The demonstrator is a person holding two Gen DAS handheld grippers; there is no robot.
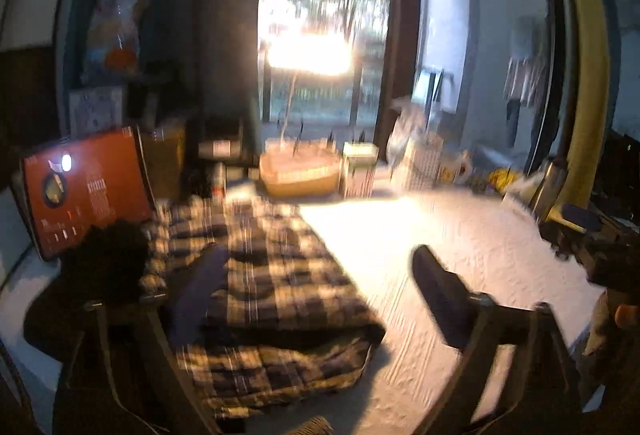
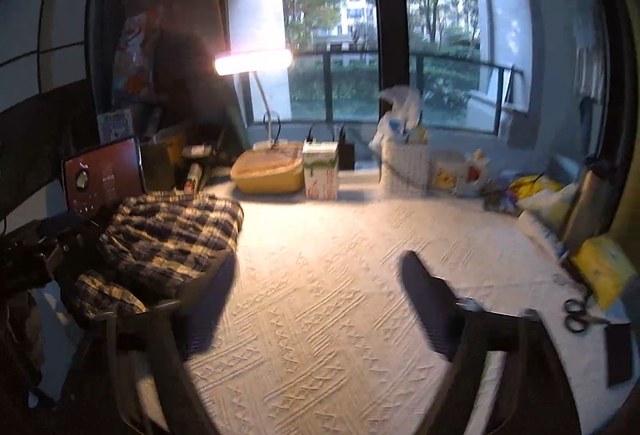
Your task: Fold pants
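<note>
Soft checked cloth pants [image 2: 172, 235] lie on a matt, raised-weave white tablecloth [image 2: 340, 295] beside metal scissors [image 2: 578, 313].

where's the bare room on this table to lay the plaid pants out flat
The middle of the white tablecloth is bare, from the plaid pants on the left to the scissors on the right. The back edge is crowded: yellow basin, carton, white basket.

I see a yellow tub [image 2: 267, 171] under the lamp [image 2: 253, 61], a carton [image 2: 320, 171] beside the tub, and scissors [image 2: 578, 313] far right of it.
</note>
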